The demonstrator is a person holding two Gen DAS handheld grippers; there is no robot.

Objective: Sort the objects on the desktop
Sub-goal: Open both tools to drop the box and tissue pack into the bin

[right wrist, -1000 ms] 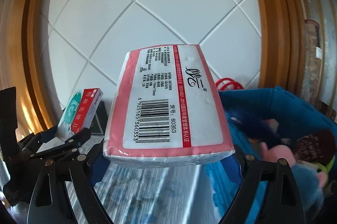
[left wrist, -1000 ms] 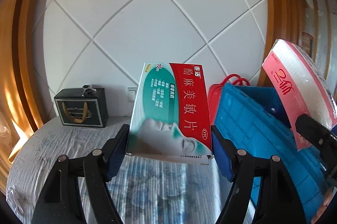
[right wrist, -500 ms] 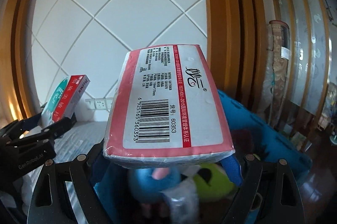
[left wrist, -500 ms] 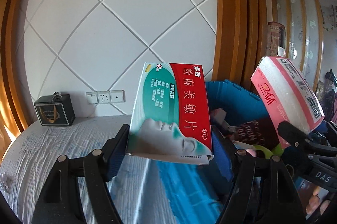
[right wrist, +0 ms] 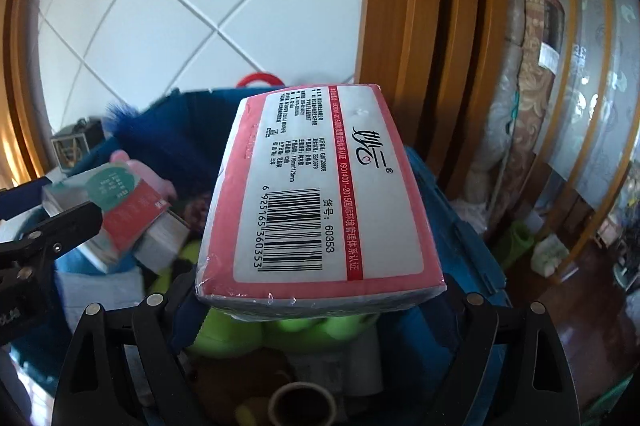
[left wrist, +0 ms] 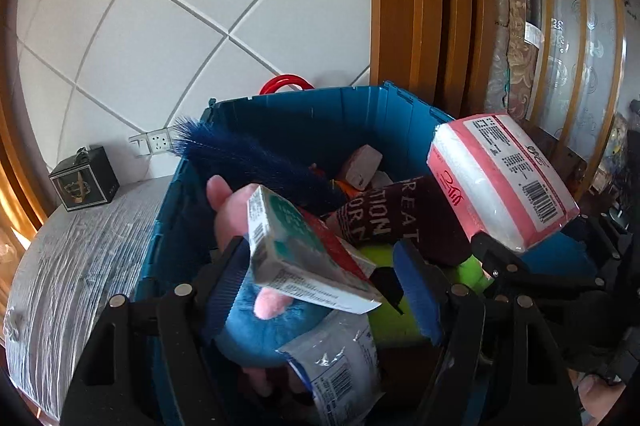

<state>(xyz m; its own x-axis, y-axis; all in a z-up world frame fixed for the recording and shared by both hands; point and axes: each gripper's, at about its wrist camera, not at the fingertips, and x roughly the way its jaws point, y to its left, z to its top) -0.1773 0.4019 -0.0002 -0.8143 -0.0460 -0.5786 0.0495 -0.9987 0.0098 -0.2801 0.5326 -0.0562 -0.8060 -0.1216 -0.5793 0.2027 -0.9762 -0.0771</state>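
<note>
My left gripper stands wide, its 2 blue pads apart; the medicine box lies tilted between them, its left end close to the left pad and clear of the right pad, so I judge it released or nearly so, though contact on the left cannot be told. The box sits over the blue bin, just above the blue and pink soft toy and a silver packet. Its long axis runs from upper left to lower right across my fingers.

My right gripper is closed on the pink tissue pack, gripped at its near end, its long axis pointing away from me along the fingers. The pack hangs over the bin's right half, above the green toy and a cardboard tube. Both loads are already inside the rim line, the right one higher. I judge the coming move to be a straight drop: nothing lies between either load and the heap below. The black gift box on the table stands well apart, left of the bin.
</note>
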